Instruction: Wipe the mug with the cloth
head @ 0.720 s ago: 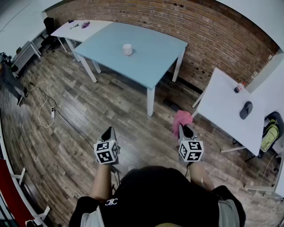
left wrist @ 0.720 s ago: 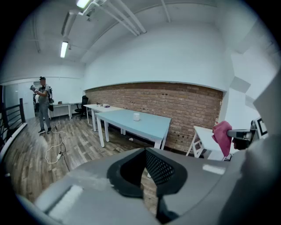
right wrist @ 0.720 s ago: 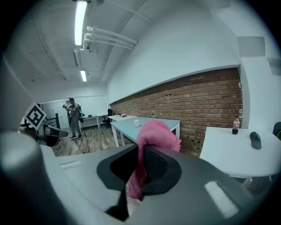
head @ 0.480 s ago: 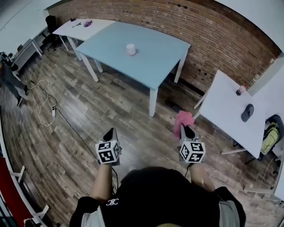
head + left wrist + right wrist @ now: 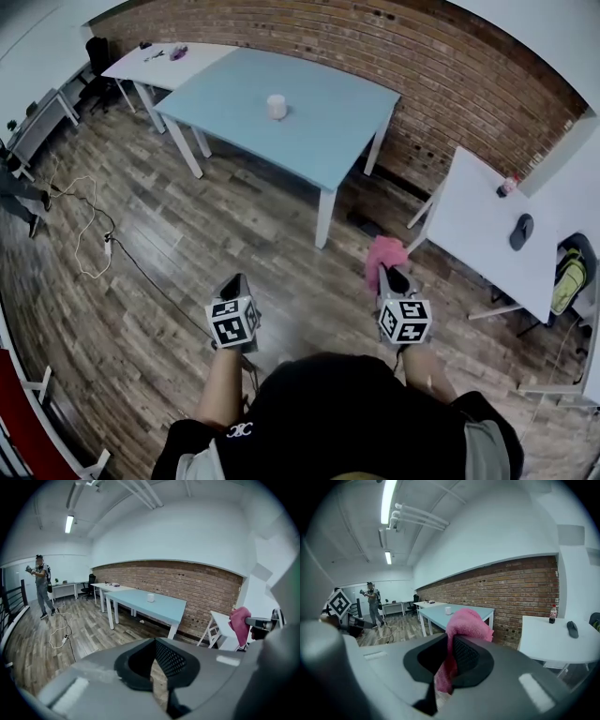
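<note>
Meanwhile, the right gripper [image 5: 450,660] is pinching the soft, limp pink cloth [image 5: 465,623], and the left gripper [image 5: 153,665] is carrying nothing, jaws pressed together. The mug [image 5: 275,105] is standing on the blue table [image 5: 323,131], well apart from both. Likely rigid, slick and breakable, it is calling for a firm grip across its wall.

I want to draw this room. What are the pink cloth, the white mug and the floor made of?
The pink cloth looks like soft, fuzzy terry or microfibre: nubbly surface, drooping folds. The white mug may be ceramic: plain, opaque white, but too far off to tell. The floor looks like wood planks or laminate: long, streaky brown boards.
</note>
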`<action>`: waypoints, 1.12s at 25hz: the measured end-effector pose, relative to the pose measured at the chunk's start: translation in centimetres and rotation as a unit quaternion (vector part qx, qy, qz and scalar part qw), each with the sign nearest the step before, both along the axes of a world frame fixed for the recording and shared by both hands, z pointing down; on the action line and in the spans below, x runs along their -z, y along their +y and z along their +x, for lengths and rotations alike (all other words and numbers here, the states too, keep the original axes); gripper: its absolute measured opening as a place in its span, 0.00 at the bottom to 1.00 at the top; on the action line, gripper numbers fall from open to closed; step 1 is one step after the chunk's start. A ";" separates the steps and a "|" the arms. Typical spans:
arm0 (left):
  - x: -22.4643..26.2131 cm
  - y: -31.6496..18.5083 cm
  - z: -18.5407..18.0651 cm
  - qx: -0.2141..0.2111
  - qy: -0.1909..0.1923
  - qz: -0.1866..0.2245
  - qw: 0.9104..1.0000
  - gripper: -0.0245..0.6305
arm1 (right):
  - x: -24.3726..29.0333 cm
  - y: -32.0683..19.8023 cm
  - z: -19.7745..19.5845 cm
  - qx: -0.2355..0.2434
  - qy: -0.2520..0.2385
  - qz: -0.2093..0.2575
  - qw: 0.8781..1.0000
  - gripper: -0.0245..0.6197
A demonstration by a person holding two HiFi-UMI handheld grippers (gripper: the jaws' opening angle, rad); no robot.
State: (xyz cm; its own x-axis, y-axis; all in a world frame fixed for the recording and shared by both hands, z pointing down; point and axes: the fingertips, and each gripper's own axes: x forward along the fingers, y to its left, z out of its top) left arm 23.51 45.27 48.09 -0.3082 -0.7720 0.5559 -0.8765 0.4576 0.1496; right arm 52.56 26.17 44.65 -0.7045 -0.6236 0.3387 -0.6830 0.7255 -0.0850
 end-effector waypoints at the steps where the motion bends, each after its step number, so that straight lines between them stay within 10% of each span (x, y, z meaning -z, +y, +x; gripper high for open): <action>1: -0.1 0.0 -0.3 -0.006 0.000 0.001 1.000 0.05 | 0.0 0.2 -0.3 -0.004 -0.001 0.001 1.000 0.10; 12: -0.7 -0.7 -2.2 -0.107 -0.012 0.013 0.994 0.05 | -1.6 4.2 -3.3 -0.059 0.001 -0.013 0.998 0.10; 28: -2.1 -4.2 -8.7 -0.086 -0.018 -0.004 0.996 0.05 | -2.6 -2.8 -10.7 -0.046 -0.011 -0.013 0.999 0.10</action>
